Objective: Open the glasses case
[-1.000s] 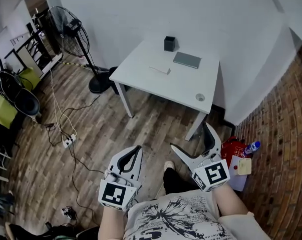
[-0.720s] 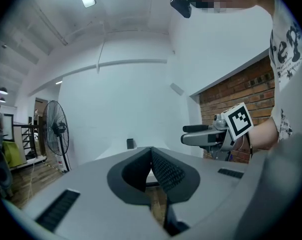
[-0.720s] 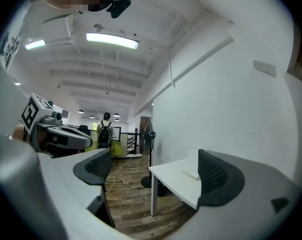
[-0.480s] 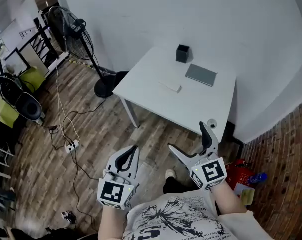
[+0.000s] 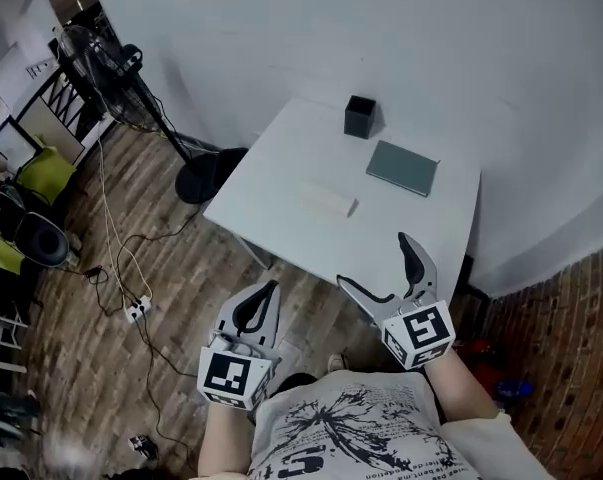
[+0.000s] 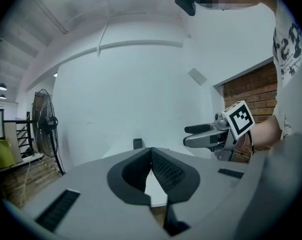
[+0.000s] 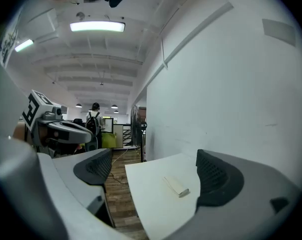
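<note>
Table [image 5: 271,196] nearer, right tongs [image 5: 371,259] seemingly over its edge

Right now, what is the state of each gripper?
Left gripper: closed, holding nothing.
Right gripper: open, holding nothing.

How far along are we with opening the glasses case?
Nothing is done yet: the white oblong case lies shut and untouched on the white table. In hand: nothing; the left gripper is shut and empty, the right gripper open and empty. Left: reach the case, grip it, open it.
</note>
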The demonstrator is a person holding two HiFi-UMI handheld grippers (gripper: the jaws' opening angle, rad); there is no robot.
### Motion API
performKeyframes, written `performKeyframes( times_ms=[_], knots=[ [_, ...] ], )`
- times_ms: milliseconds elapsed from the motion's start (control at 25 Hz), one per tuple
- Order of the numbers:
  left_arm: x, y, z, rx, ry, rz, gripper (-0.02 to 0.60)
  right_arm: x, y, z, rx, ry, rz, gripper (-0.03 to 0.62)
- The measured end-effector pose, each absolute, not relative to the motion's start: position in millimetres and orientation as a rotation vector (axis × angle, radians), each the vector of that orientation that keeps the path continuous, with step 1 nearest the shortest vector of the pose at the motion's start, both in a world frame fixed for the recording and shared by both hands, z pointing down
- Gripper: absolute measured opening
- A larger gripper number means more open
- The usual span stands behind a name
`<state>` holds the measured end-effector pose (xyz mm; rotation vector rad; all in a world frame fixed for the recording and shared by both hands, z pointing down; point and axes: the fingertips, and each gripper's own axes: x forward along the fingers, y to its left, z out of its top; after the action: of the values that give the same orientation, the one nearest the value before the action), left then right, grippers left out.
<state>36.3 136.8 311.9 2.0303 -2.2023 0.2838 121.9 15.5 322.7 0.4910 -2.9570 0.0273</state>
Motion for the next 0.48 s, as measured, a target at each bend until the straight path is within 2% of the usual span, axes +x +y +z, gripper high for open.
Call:
performKeyframes(
  times_ms=[160, 280, 480],
  knots=[
    [18.0, 105.8, 325.5, 2.034, -2.147, 0.317, 0.014, 105.6, -12.5, 338.5, 0.495, -2.883, 0.034, 0.53],
    [1.8, 78.4, 334.6, 2.065, -2.094, 0.332, 0.014, 91.6, -37.4, 349.1, 0.539, -2.827, 0.063, 0.486],
    [-33.5, 29.2, 345.4, 2.166, -1.991, 0.355, 0.014, 64.7, -70.3, 363.8, 0.643, -2.761, 0.089, 0.486]
  ],
)
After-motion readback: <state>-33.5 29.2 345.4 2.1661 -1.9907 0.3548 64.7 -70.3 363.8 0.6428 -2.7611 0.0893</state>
